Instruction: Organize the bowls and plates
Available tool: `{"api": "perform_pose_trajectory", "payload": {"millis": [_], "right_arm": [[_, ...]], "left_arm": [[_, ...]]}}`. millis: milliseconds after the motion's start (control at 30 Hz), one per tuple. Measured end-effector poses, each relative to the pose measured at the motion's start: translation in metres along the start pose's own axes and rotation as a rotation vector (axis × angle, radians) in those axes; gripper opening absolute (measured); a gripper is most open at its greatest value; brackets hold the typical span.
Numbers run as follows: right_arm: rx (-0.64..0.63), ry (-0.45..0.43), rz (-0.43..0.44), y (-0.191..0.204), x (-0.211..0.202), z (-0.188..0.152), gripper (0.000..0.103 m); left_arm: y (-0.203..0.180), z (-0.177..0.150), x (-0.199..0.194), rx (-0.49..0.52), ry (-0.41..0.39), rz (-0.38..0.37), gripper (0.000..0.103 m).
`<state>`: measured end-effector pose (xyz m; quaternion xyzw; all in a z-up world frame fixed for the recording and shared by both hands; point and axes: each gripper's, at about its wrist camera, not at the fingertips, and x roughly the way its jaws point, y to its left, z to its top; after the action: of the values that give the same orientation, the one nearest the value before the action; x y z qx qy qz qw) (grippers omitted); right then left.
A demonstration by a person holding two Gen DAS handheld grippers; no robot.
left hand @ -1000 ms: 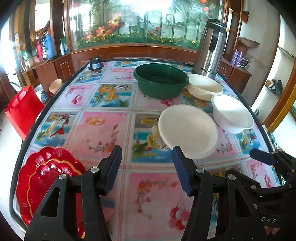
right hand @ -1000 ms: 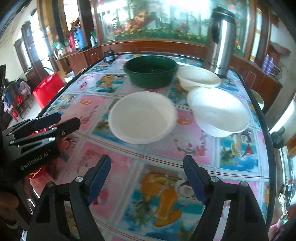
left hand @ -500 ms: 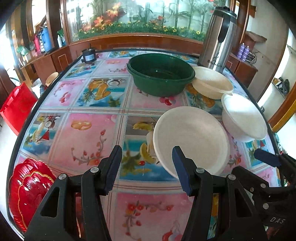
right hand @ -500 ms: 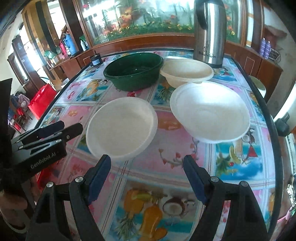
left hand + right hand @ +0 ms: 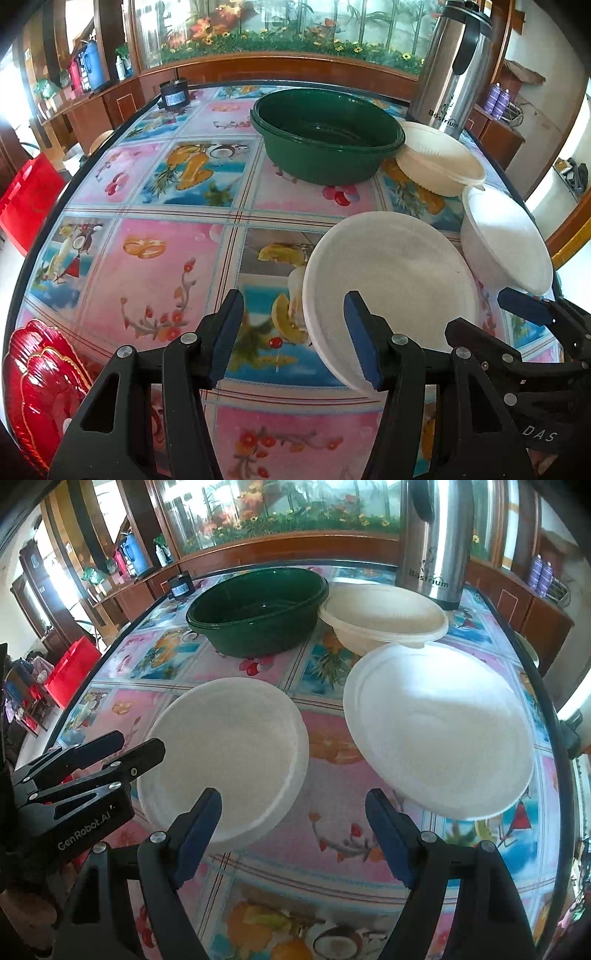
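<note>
In the left wrist view, the left gripper (image 5: 293, 334) is open and holds nothing; the white plate (image 5: 391, 291) lies ahead to its right, its near rim at the right finger. In the right wrist view, the right gripper (image 5: 293, 834) is open wide and empty, the plate (image 5: 225, 760) ahead-left, the white bowl (image 5: 439, 727) ahead-right.

white plate (image 5: 391, 273), white bowl (image 5: 439, 727), cream bowl (image 5: 384, 616), dark green basin (image 5: 328, 144), red scalloped plate (image 5: 40, 387), pink-and-blue fruit-patterned tablecloth (image 5: 147, 266).
</note>
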<state>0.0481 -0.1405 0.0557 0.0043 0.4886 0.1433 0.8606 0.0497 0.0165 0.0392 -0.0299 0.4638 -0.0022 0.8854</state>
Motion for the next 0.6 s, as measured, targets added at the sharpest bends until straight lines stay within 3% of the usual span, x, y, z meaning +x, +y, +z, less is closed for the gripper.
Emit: {"api": "perform_pose_trajectory", "payload": {"millis": [600], "right_arm": [[-0.023,0.025,0.008,-0.003,0.013,0.014,0.080]], "left_arm": [[-0.002,0.007,0.021,-0.011,0.042,-0.006,0.057]]}}
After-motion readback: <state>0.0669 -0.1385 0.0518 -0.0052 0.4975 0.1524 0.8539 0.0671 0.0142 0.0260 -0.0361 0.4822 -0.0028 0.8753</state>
